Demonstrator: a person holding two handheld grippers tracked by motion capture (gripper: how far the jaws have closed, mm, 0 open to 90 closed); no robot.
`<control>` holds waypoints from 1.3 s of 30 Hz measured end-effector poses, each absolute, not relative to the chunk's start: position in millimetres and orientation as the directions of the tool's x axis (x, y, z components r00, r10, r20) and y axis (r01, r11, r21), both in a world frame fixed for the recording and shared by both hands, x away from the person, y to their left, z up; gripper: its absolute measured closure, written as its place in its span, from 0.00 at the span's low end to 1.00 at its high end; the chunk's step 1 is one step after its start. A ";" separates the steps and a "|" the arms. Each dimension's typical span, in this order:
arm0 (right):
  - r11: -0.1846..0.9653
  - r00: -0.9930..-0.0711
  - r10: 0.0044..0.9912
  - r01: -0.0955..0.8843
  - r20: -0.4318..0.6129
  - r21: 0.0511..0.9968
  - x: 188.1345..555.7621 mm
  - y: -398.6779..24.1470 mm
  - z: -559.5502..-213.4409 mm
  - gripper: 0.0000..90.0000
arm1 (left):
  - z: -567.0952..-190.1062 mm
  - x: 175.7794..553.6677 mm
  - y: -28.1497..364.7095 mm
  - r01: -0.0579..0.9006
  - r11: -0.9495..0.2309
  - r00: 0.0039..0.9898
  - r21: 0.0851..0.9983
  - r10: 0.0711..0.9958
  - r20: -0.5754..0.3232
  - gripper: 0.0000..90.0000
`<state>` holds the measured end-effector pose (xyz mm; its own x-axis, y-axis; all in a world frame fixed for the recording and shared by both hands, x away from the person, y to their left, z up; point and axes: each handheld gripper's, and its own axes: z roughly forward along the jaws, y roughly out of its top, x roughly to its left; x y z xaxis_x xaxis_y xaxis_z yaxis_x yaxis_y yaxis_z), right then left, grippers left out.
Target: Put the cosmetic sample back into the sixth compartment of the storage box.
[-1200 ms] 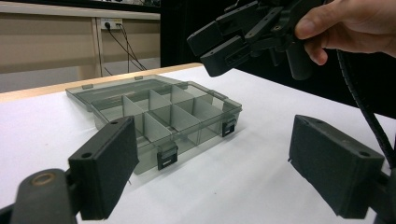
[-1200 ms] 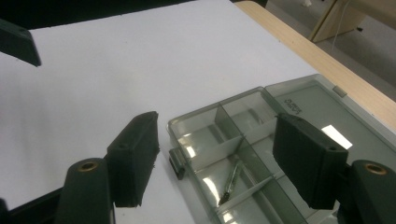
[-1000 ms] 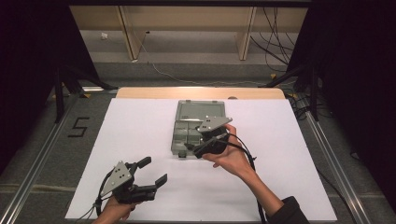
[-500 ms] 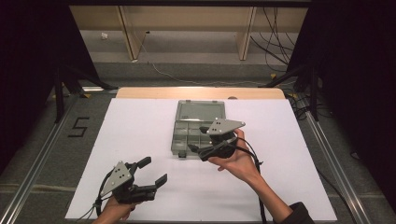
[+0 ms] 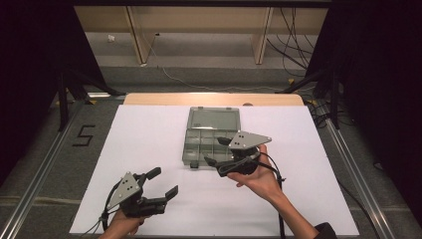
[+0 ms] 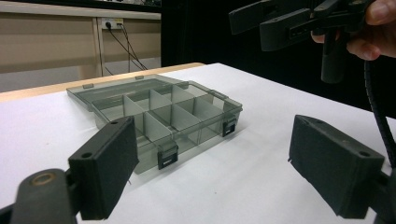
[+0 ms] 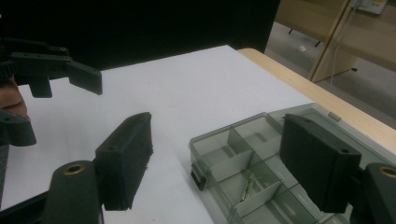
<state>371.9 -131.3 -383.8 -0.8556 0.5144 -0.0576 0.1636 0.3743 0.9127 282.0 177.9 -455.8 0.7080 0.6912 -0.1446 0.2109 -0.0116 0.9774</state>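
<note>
White table (image 5: pixel 149 134) under me; the open box (image 5: pixel 213 134) sits at its far middle. My right gripper (image 5: pixel 215 151), jaws just widening and empty, hovers at its near right corner. My left gripper (image 5: pixel 163 182) gapes empty, near left.

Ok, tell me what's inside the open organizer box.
The organizer box holds one small screw-like metal piece in a middle compartment. The right gripper's jaw covers some compartments, so their contents cannot be seen.

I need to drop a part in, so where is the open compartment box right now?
In the high view the compartment box lies open on the white table, centre and toward the far edge, with the right claw open just over its near right corner.
</note>
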 end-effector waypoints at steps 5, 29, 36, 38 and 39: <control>0.369 -0.856 0.513 0.156 -0.061 0.916 368.8 -133.2 -385.8 0.29 | -455.8 282.1 178.0 0.211 -0.012 0.709 0.977 0.691 -0.145 0.17; 0.269 -0.840 0.542 0.153 -0.018 0.951 348.6 -153.2 -393.2 0.22 | -456.0 282.5 177.9 0.204 -0.008 0.713 0.979 0.687 -0.143 0.17; 0.237 -0.836 0.549 0.161 0.005 0.958 345.0 -161.4 -395.8 0.20 | -455.6 282.0 178.1 0.208 -0.014 0.708 0.978 0.692 -0.141 0.17; 0.232 -0.830 0.557 0.150 -0.005 0.961 344.7 -164.1 -396.3 0.20 | -455.6 282.1 178.2 0.209 -0.015 0.708 0.978 0.692 -0.141 0.17; 0.223 -0.832 0.555 0.151 0.002 0.963 344.2 -164.8 -396.9 0.20 | -456.0 282.6 178.0 0.203 -0.008 0.714 0.979 0.686 -0.142 0.17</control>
<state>344.2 -164.8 -396.9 -0.8316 0.5553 0.0023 0.1515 0.2229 0.9630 282.6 178.0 -456.0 0.7136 0.6860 -0.1421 0.2027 -0.0079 0.9792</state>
